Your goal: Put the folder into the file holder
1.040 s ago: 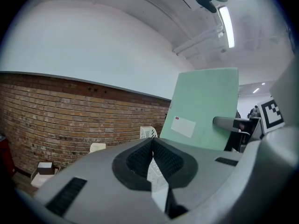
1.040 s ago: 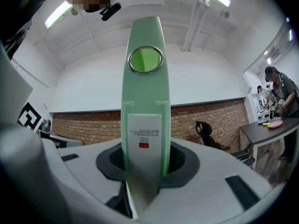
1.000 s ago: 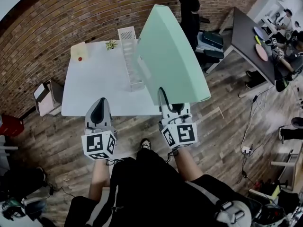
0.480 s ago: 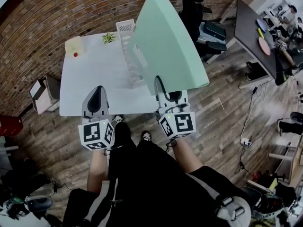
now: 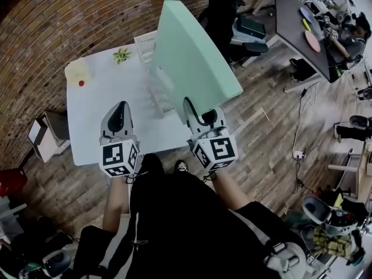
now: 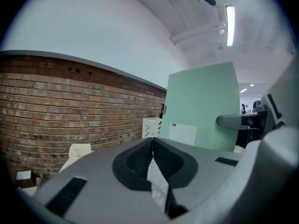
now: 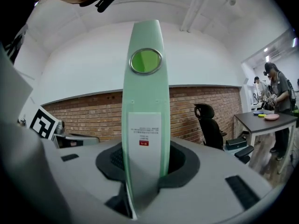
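A big pale-green folder stands upright in the air above the right part of the white table. My right gripper is shut on its lower edge. In the right gripper view the folder's spine with a white label rises from between the pads. The white mesh file holder stands on the table just left of the folder, which partly hides it. My left gripper hovers over the table's front, shut and empty. In the left gripper view the pads meet, with the folder and file holder ahead.
On the table's far side sit a pale yellow box and a small plant. A black office chair stands behind the table, a dark desk with people to the right. A white cabinet sits on the floor, left.
The person has stepped closer to the table. The folder, still in my right gripper, has moved left and now covers more of the file holder. My left gripper moved along with it.
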{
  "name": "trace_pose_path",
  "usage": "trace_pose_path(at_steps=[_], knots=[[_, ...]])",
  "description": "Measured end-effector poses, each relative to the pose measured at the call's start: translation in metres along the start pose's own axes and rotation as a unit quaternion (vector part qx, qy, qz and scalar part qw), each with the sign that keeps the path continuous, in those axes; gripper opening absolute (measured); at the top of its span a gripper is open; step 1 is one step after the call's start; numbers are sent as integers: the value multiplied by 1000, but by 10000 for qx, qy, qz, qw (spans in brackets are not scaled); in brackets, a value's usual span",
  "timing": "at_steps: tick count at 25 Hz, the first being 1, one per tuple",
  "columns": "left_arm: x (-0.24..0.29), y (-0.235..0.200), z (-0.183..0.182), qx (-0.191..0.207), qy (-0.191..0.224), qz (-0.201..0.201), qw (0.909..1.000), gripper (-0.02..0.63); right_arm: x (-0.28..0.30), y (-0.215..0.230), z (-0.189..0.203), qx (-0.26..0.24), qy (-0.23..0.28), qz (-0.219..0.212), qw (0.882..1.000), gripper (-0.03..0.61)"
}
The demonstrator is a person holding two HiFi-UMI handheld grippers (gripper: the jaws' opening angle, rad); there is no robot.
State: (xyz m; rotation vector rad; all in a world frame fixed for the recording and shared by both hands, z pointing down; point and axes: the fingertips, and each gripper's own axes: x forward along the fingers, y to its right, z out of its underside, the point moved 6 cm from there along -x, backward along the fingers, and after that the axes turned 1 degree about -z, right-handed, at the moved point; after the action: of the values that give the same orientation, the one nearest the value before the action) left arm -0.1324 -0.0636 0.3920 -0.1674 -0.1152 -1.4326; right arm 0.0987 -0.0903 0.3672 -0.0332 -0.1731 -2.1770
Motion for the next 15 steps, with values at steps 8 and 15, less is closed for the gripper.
trace_pose_path(at_steps=[8, 15], knots=[[40, -28, 16, -108, -272, 336, 9990, 23, 36, -6, 15, -13, -432, 255, 9987, 146], [57, -42, 29, -201, -404, 521, 9976, 23, 61, -13, 29, -80, -745, 337, 9966, 149]])
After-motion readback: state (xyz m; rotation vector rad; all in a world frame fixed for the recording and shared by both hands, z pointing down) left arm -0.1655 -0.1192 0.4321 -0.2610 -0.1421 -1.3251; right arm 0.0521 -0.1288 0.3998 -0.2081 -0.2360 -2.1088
